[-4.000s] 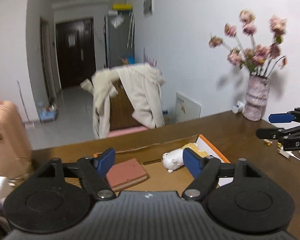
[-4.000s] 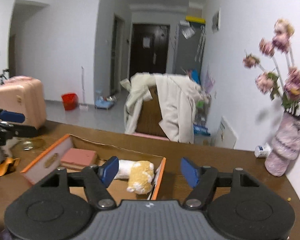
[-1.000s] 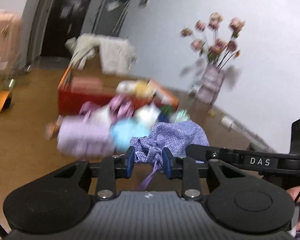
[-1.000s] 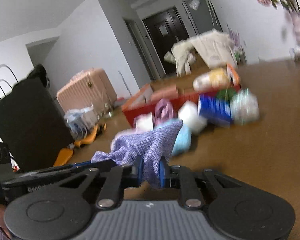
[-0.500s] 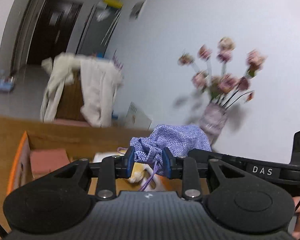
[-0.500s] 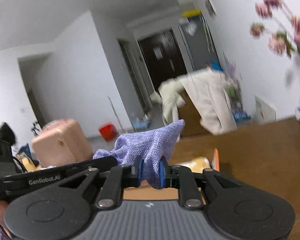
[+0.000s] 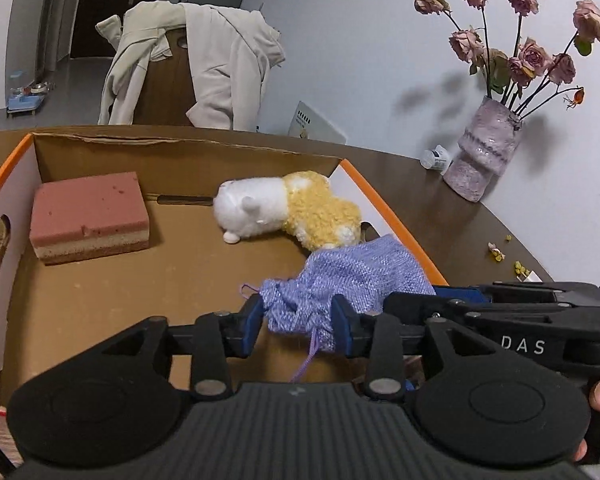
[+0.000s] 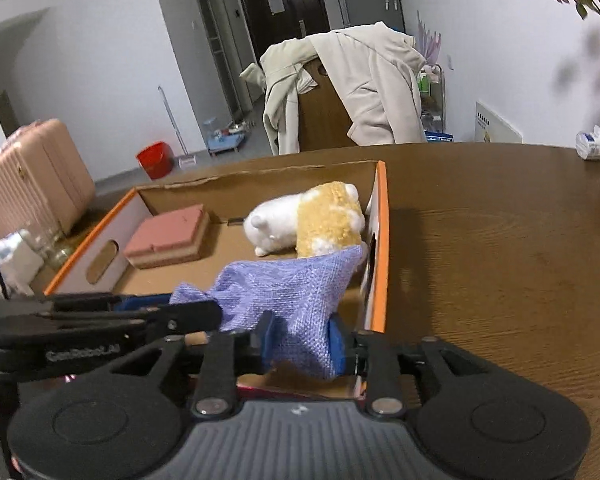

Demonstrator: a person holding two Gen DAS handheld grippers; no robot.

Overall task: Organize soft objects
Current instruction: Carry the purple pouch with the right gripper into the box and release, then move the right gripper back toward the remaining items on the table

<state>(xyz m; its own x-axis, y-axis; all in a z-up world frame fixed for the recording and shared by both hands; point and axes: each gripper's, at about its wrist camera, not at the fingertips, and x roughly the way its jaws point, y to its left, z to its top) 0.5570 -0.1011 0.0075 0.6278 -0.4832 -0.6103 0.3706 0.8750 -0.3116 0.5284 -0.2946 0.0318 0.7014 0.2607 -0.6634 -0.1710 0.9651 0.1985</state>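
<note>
A purple drawstring pouch [image 7: 364,272] [image 8: 292,284] hangs over the near right corner of an open cardboard box with an orange rim [image 7: 392,220] [image 8: 382,240]. My left gripper [image 7: 298,322] has the pouch's gathered neck between its pads. Its jaws are opening and the cloth sits loosely there. My right gripper [image 8: 300,342] has the pouch's other end between its pads, and its jaws are opening too. In the box lie a pink sponge [image 7: 88,216] [image 8: 168,236] and a white and yellow plush toy [image 7: 288,210] [image 8: 308,220].
The box stands on a brown wooden table [image 8: 500,260]. A vase of dried roses [image 7: 484,160] and a small white bottle [image 7: 434,158] are at the far right. Behind the table stand a chair draped with a beige coat [image 7: 204,68], a pink suitcase [image 8: 32,172] and a red bucket [image 8: 154,160].
Both grippers carried the pouch from above a pile of small items to over the box. Both pairs of jaws have widened around it, and the pouch now sags lower.
</note>
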